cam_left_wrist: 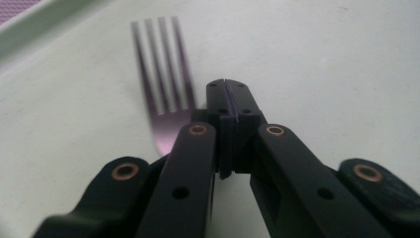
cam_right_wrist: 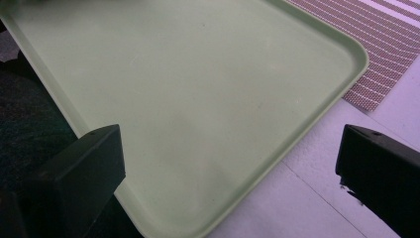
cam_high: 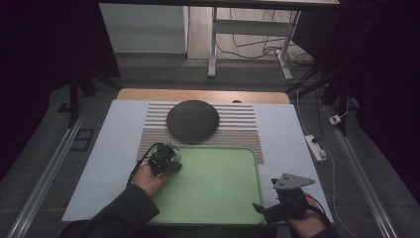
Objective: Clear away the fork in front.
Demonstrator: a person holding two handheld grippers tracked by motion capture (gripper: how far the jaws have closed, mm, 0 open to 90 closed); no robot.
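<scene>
Right hand-held gripper (cam_high: 267,210) idle near tray corner, jaws wide, nothing held.
Left hand-held gripper (cam_left_wrist: 229,99) was clamped on the fork (cam_left_wrist: 163,99) by its handle, tines forward, low over the green tray's (cam_high: 218,198) left side, probably to set it down flat there.

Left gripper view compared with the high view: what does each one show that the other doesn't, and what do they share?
Left gripper view: a four-tined fork just to the left of the shut left tongs, its handle end hidden under them, with the green tray behind it.

High view: a dark round object on a striped mat beyond the tray, and the right tongs at the tray's near right corner.

Both: the green tray and the left tongs.
</scene>
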